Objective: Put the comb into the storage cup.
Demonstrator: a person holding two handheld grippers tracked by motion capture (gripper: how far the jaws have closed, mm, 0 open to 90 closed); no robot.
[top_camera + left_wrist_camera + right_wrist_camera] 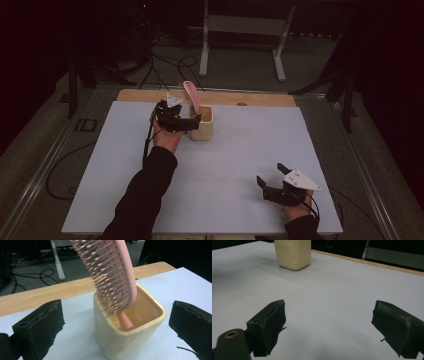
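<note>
Brush (110, 272) stands handle-down in the cup (130, 332) at the surface's (225, 165) far edge, left hand-held gripper (181, 121) spread wide around the cup, right hand-held gripper (272, 175) idle, open.

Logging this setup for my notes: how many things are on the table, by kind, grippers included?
Hairbrush: 1, pink, standing in the cup
Cup: 1, cream
Grippers: 2, left gripper and right gripper
Total: 4

Pink hairbrush (113, 272) leaning handle-down in cream square cup (130, 333)
</note>
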